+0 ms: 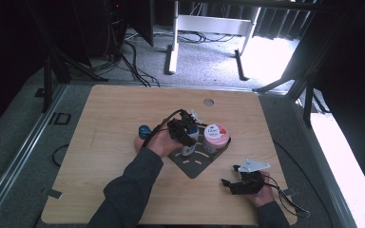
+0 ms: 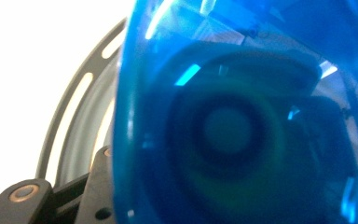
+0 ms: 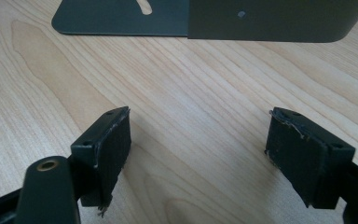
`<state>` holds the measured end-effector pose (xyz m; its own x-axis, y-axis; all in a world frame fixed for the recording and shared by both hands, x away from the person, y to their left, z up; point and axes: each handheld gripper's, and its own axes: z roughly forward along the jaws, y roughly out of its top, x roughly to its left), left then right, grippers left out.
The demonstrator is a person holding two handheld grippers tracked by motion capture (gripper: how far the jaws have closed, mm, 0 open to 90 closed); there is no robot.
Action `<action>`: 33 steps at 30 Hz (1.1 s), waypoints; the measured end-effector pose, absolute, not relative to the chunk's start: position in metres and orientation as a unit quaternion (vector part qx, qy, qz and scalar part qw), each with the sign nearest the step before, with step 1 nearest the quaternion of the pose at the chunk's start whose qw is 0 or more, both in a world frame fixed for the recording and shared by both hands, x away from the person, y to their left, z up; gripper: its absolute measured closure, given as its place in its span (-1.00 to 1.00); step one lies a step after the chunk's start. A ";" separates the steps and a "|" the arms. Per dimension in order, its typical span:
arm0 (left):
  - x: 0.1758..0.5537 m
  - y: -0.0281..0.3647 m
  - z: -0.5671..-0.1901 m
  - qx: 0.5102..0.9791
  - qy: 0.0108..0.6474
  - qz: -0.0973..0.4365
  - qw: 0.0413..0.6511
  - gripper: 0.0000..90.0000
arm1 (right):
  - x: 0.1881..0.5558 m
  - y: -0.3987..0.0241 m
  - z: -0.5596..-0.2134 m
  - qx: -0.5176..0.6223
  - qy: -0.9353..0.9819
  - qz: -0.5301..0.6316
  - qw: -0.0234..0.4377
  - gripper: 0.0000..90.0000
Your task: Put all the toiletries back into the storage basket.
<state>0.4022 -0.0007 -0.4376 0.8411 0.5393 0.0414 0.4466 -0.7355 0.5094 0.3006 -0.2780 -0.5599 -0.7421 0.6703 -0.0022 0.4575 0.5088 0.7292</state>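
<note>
Near the middle of the table [image 1: 114, 109], the left hand-held gripper [image 1: 186, 128] sits at a blue-capped bottle [image 1: 189, 142] standing on a dark metal stand [image 1: 195, 164]; I cannot tell whether it pinches it. A pink-lidded jar [image 1: 216, 135] stands just beside. Toward the near right corner, the right hand-held gripper [image 3: 198, 154] rests with jaws spread over bare wood.

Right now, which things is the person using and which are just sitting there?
In use: left gripper, holding a bottle with a blue cap over the dark slotted tray; pink-lidded Dove jar in the tray.
Just sitting: blue-capped bottle; right gripper, open.
</note>
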 end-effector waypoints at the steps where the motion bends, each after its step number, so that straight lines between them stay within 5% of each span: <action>1: 0.403 -0.001 -0.438 0.927 0.267 0.096 0.246 0.21 | 0.301 -0.278 -0.560 0.329 0.857 0.370 0.144 -0.52; 33: 0.427 -0.014 -0.439 0.914 0.280 0.120 0.267 0.21 | 0.301 -0.278 -0.560 0.325 0.858 0.371 0.142 -0.52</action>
